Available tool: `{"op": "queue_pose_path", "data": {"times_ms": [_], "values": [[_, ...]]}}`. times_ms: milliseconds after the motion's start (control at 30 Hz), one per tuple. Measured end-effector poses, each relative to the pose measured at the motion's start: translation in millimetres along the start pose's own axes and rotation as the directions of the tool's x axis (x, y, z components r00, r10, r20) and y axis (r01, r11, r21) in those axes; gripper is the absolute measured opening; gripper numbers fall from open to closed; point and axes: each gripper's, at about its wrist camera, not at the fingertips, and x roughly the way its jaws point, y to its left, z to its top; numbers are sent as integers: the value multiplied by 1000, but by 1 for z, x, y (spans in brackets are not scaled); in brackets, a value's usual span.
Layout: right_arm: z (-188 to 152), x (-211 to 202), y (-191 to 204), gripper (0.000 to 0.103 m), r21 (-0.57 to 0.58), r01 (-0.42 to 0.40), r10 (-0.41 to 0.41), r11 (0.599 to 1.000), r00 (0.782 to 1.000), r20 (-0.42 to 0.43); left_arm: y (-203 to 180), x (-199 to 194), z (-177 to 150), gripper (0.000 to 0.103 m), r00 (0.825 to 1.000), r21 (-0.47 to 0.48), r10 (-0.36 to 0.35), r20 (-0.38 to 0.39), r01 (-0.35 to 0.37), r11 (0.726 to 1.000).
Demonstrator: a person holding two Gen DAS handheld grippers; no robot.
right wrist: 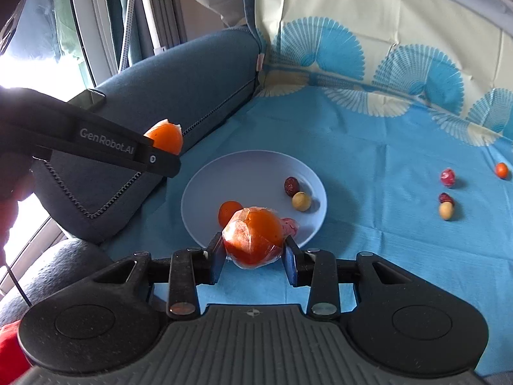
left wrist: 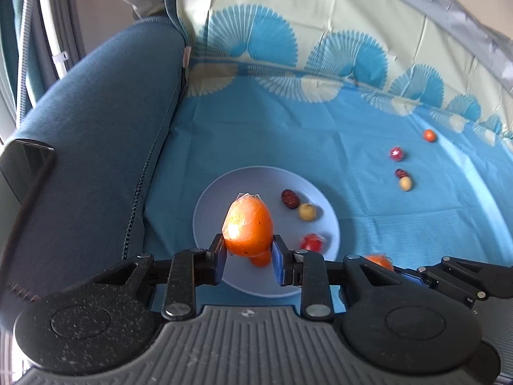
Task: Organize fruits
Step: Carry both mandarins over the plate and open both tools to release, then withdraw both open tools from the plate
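Fruits part sorted on blue cloth [right wrist: 368, 173]. Pale plate [right wrist: 205, 189] holds small orange [right wrist: 228, 212], date [right wrist: 291, 186], yellow fruit [right wrist: 301, 201]. My left gripper [left wrist: 248, 250] clamps wrapped orange [left wrist: 248, 227] above plate; my right gripper [right wrist: 253, 252] clamps second wrapped orange [right wrist: 253, 237] at plate's near rim. Loose fruits [right wrist: 446, 210] lie well right.

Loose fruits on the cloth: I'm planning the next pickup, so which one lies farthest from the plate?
The small orange fruit, alone at the far right, beyond the red wrapped one.
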Motion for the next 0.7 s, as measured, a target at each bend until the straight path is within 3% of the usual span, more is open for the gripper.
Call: {"op": "queue_pose_path", "data": {"times_ms": [400,433,467,500,533,600,700], "values": [[9,78,-5,39,4,-33,34,999,995,-92,14,74,15,35,995,47,22,-96,-18,999],[9,80,-6,40,0,-44,44,999,994,-95,17,75,17,49,995,39,18,-98,-14,999],[10,82,-6,47,-2,-48,47,999,994,-100,20,75,20,63,995,26,18,-95,-16,1000],[13,83,-7,54,0,-44,44,999,994,-101,21,72,23,91,997,15,27,-78,-26,1000],[15,82,-9,66,6,-38,39,999,995,-90,23,66,25,102,998,3,46,-42,-46,999],[18,73,-11,78,13,-15,16,1000,998,-65,24,48,24,103,996,-7,75,41,-75,997],[15,54,-15,85,18,-2,3,1000,998,-68,24,28,21,103,995,-2,94,35,-94,996]]}}
